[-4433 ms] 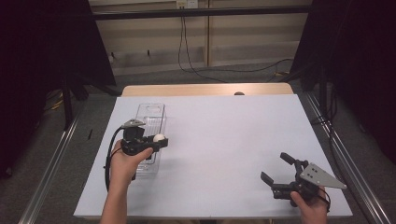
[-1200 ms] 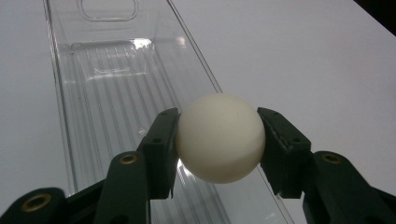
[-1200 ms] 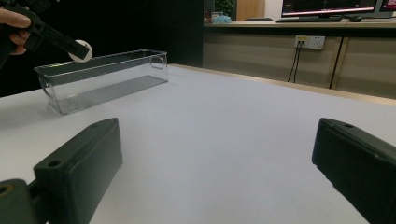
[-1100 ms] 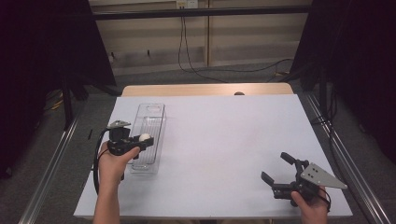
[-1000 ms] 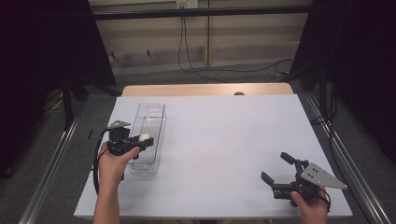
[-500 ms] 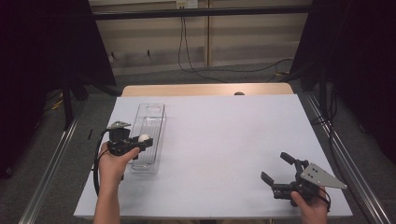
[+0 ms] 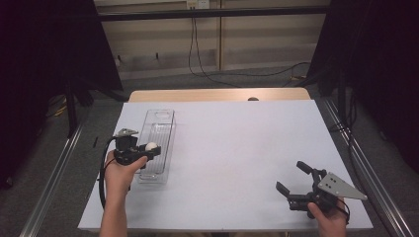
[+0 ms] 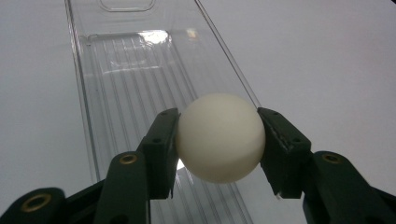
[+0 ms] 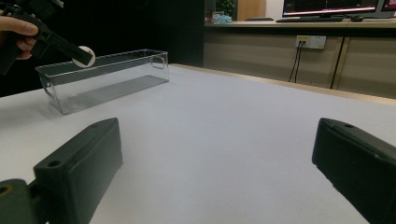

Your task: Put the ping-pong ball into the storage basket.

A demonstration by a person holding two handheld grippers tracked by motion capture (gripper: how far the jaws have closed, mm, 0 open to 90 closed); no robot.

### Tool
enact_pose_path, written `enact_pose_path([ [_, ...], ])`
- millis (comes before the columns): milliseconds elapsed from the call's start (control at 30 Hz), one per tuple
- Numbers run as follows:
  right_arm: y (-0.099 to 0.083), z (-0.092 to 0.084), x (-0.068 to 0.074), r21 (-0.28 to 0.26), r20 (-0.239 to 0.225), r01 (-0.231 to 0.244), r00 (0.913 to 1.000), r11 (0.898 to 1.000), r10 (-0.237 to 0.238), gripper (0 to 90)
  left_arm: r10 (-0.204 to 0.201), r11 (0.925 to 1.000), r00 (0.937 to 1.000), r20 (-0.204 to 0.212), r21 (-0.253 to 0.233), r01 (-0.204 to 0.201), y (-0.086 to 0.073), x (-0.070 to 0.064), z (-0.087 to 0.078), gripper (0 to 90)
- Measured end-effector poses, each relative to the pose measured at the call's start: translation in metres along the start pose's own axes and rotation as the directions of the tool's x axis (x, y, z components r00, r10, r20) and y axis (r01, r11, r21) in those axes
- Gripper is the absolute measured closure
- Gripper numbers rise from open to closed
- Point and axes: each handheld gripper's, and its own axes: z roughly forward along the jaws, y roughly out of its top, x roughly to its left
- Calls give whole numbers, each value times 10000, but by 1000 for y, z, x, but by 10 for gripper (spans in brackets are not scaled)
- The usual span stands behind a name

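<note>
Left gripper (image 8: 219, 140): jaws closed on one white ball (image 8: 220, 137), one pad pressing each side, ball seated between the tips. Same grip seen from above at (image 7: 148, 150), ball (image 7: 151, 146) a small white dot over the right-hand long wall of the bin. From the right gripper view, ball (image 9: 85, 56) sits at about rim height of the bin, above the near end.

Directly under the ball — one clear plastic bin (image 8: 116, 70), long and narrow, ribbed floor, one cut-out handle at the far end. In the high view, bin (image 7: 157, 143) lies lengthwise on the left part of the table, running away from the person. No contents visible inside.

Right gripper (image 9: 215, 172): jaws spread wide, nothing between them, bare tabletop in the gap. In the high view (image 7: 295, 180), rests low at the near right corner, well apart from bin and ball; grey three-cornered plate on top.

Count: balls 1, bins 1, grippers 2, hands 2 — left hand (image 7: 118, 173), right hand (image 7: 328, 219).

Surroundings: one white table (image 7: 237, 148); wooden strip along its far edge; black curtains left and right; cables on the floor beyond.
</note>
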Motion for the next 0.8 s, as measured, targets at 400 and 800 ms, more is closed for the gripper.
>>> enact_pose_path([
  [400,0,0,0,-6,6,-17,10000,10000,17,12,190,9998,9994,-303,110,-187,-2,2,3,510],
  [800,0,0,0,-20,3,-17,10000,10000,17,12,408,9990,9981,-468,212,-398,-3,2,7,510],
])
